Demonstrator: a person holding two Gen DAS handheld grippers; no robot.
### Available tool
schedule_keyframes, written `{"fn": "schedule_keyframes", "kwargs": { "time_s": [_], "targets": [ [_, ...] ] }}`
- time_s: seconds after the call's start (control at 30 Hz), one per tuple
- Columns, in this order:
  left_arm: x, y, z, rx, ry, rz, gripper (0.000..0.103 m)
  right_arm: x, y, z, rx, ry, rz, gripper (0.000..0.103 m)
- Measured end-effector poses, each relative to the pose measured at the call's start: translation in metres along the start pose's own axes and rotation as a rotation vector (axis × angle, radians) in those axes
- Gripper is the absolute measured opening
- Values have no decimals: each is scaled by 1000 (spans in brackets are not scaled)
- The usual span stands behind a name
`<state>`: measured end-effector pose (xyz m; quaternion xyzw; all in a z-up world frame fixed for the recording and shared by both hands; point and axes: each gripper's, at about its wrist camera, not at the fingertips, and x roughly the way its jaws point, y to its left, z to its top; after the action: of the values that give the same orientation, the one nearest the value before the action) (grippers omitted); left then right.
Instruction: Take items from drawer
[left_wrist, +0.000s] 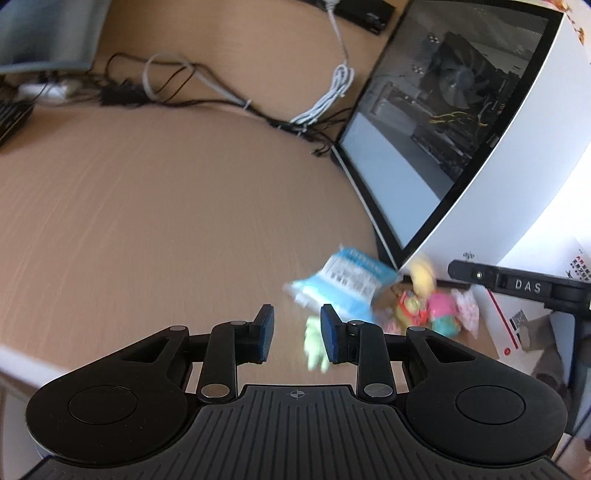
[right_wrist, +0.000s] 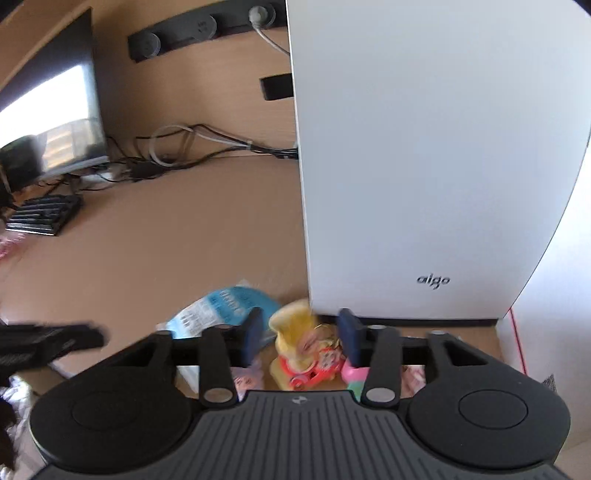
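Several small items lie blurred on the wooden desk (left_wrist: 147, 221) in front of a white computer case. They include a blue and white packet (left_wrist: 340, 284), a yellow and red toy (left_wrist: 413, 295) and a pink and teal thing (left_wrist: 443, 314). My left gripper (left_wrist: 297, 332) is open over the desk. A pale green scrap (left_wrist: 316, 347) sits just inside its right finger and is not pressed. My right gripper (right_wrist: 301, 325) stands open around the yellow and red toy (right_wrist: 295, 343), which rests on the desk with a gap to the left pad. No drawer is in view.
The white computer case (right_wrist: 424, 166) with its glass side (left_wrist: 443, 110) stands close behind the items. Tangled cables (left_wrist: 184, 88) run along the back. A keyboard (right_wrist: 44, 214) and a monitor (right_wrist: 55, 122) are far left. A white box (left_wrist: 509, 332) lies right of the toys.
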<state>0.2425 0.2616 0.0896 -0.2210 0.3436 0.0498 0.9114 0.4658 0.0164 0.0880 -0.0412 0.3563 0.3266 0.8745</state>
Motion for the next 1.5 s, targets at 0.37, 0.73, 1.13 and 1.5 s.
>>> {"fn": "schedule_keyframes", "kwargs": {
  "time_s": [0.37,0.73,1.13,1.5],
  "targets": [
    [-12,-18,-63,-35,139,-142,30,-23,-27,-92,166,77,-68,71],
    [-26,1,-77,-97,155,-71,29,9,-19,-95,124,91,-112,63],
    [-29,11,-86,-105,179,-31,29,4,28,-9,-35,-132,9,66],
    [36,-53,-94,179,438,-203,29,-47,-11,-47,75,58,9,77]
  ]
}}
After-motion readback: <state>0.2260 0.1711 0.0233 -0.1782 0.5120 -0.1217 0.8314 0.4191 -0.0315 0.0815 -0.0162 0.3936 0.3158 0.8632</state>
